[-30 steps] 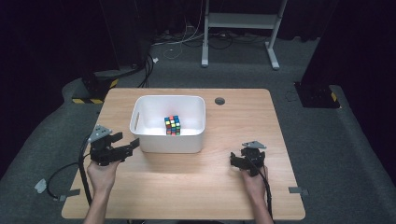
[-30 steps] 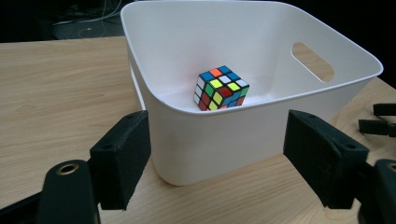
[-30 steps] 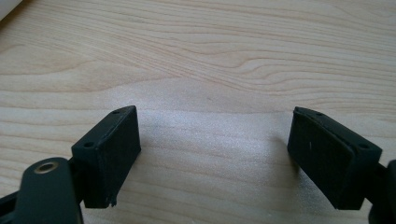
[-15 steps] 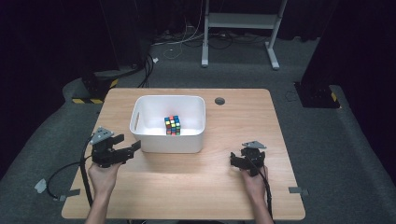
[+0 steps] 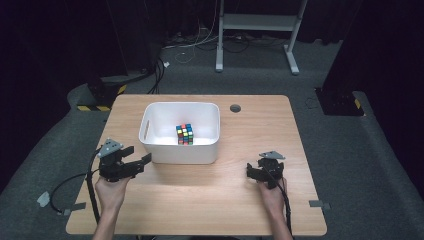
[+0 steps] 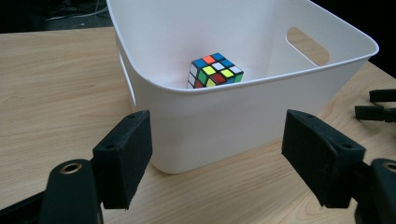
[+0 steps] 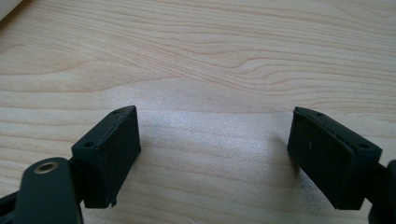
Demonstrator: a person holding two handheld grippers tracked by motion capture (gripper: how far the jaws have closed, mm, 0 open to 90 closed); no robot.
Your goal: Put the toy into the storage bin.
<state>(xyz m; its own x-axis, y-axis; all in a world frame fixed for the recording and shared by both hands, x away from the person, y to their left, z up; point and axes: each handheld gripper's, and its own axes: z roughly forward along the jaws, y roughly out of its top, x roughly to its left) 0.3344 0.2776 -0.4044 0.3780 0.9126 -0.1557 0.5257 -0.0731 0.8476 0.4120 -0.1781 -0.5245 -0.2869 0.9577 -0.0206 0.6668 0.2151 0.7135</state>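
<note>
Cube (image 5: 184, 134) sits inside our white bin (image 5: 152, 150) on the table (image 5: 210, 200). Our left gripper (image 5: 141, 164) hangs just beside the bin's corner, jaws apart, just been closing on nothing; our right gripper (image 5: 250, 172) rests well apart, jaws spread, empty.

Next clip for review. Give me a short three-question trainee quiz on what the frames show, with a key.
1. True or false: the puzzle cube lies on the bare table, outside the white tub.
2. Which gripper is nearer the white tub? A) left gripper B) right gripper
3. What, if anything, do the right gripper's jaws hold?

Key
1. False: it sits inside the tub, on its floor.
2. A: it points at the tub's near corner, jaws apart and not touching it.
3. Nothing: the jaws stand open over bare wood.
</note>
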